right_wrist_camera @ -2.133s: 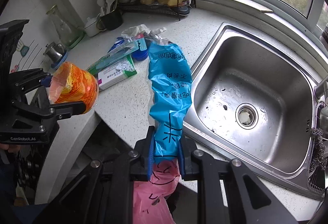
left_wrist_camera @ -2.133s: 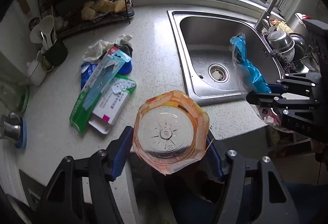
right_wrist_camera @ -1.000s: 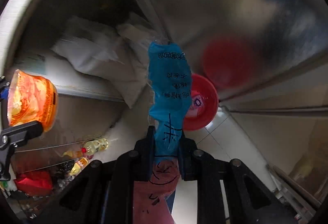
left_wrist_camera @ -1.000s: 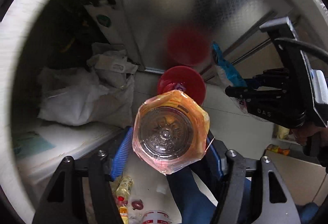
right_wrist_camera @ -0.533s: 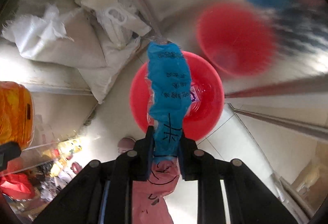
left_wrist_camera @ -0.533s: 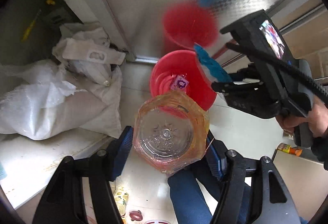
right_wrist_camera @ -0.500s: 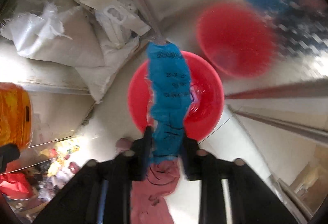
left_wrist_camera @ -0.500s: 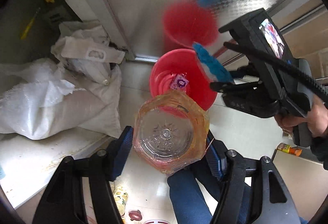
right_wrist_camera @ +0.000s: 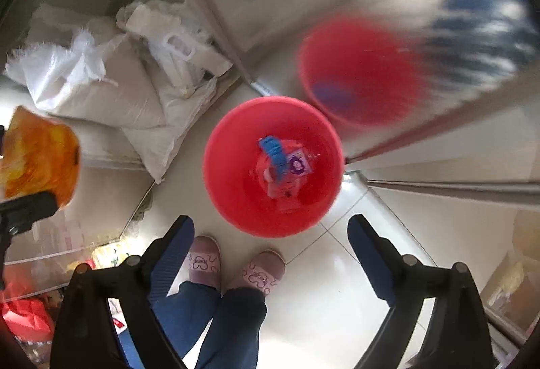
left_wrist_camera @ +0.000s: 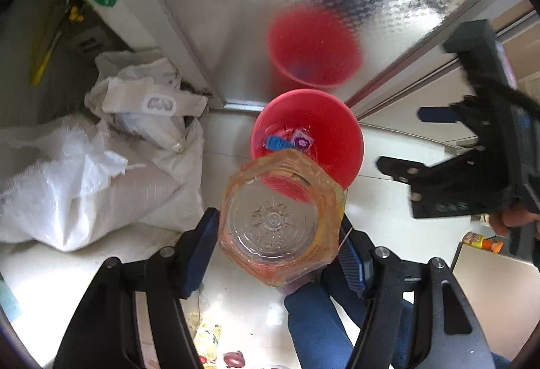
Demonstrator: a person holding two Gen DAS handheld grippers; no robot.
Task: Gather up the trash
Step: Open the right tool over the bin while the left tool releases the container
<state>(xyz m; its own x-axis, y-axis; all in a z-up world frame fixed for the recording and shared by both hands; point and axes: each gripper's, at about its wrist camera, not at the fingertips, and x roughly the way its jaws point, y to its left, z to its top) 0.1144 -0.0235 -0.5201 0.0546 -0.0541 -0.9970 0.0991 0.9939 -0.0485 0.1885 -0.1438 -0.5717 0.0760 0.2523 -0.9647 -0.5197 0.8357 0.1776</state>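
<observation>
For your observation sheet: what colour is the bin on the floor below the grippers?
Red. The bin shows best in the right wrist view.

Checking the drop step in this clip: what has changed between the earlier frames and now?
The right gripper has just been opening and let go of the blue wrapper, which now lies in the red bin; nothing is between its jaws. Both grippers went from the counter by the sink down to the bin on the floor. The left gripper still clamps the orange bottle.
</observation>
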